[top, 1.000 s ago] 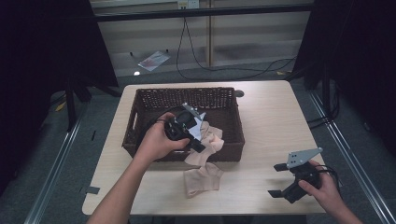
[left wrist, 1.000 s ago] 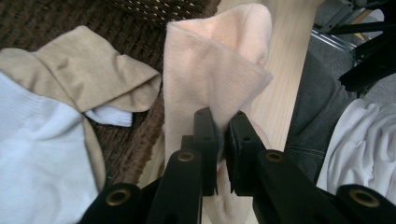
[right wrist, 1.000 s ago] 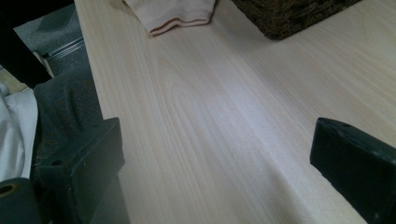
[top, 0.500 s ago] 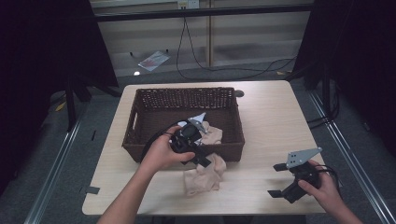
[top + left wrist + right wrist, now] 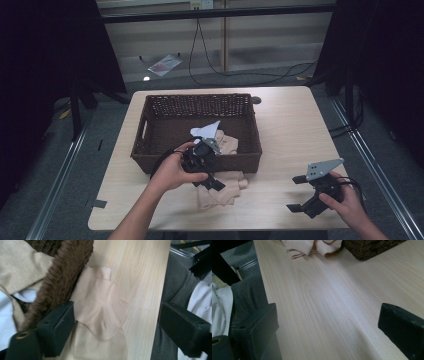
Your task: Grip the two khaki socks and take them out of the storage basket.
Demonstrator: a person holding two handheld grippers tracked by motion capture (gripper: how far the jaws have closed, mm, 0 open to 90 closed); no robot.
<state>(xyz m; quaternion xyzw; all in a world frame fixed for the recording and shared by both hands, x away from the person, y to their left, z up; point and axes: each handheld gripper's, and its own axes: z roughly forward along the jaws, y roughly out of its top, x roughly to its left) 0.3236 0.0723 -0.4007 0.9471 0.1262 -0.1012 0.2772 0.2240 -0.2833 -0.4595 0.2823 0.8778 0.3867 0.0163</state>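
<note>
Wide pale desk carrying a dark woven basket with more cloth inside. Just before the basket's near wall, touching it, a beige stocking lying crumpled and flat. Probably very light, soft, limp, a little slippery; best pinched at a raised fold in the middle. Left tool over it, jaws just opened apart, nothing clamped. Right tool aside, jaws apart, empty.
</note>
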